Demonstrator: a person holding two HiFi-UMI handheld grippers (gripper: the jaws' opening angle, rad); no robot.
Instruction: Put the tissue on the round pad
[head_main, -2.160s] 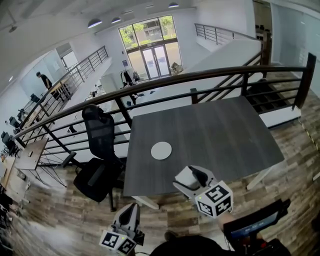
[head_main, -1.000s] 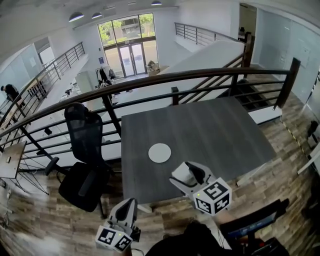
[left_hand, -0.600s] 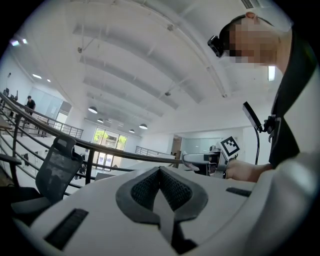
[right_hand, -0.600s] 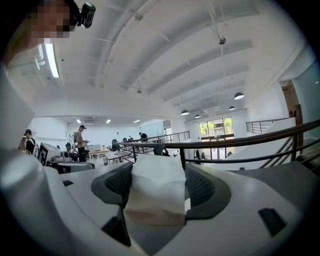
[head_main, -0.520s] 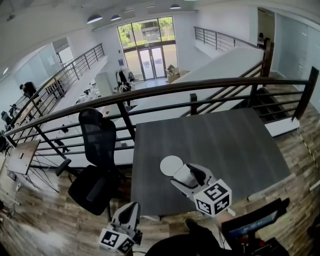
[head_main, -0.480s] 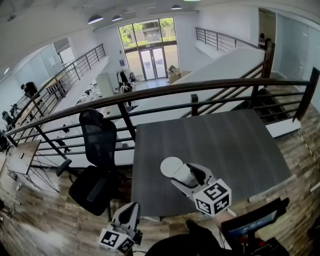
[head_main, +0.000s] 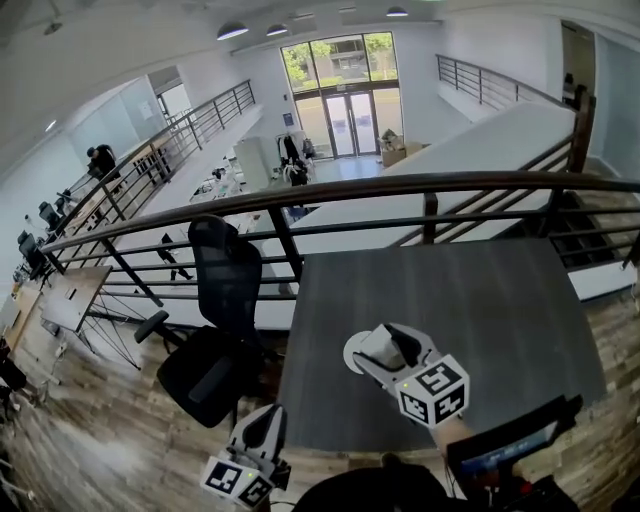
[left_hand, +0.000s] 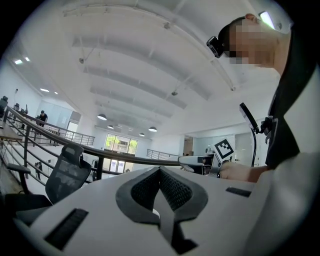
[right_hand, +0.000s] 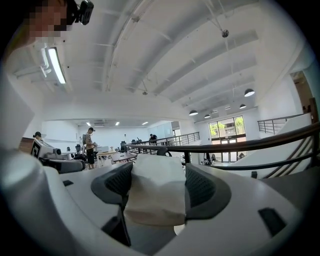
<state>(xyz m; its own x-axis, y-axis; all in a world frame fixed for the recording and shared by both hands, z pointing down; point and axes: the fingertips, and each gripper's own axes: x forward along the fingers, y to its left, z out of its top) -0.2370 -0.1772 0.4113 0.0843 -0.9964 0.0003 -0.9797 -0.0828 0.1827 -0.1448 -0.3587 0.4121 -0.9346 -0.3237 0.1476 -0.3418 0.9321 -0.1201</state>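
A white tissue pack (right_hand: 154, 197) is clamped between the dark pads of my right gripper (right_hand: 157, 172). In the head view that right gripper (head_main: 378, 346) hovers over the near left part of the dark grey table (head_main: 490, 300), with the tissue pack (head_main: 373, 349) at its tip. The white round pad (head_main: 351, 360) lies just under and left of the tip, mostly hidden by it. My left gripper (head_main: 267, 422) hangs low, off the table's near left corner. In the left gripper view its pads (left_hand: 172, 192) meet with nothing between them.
A black office chair (head_main: 228, 290) stands left of the table. A dark metal railing (head_main: 420, 185) runs behind the table's far edge. A dark flat device (head_main: 505, 448) on a mount sits at my lower right. Wood flooring surrounds the table.
My right gripper has advanced with the tissue pack, so its tip now overlaps the round pad, which earlier lay clear ahead and to the left. The left gripper stays low at the left.
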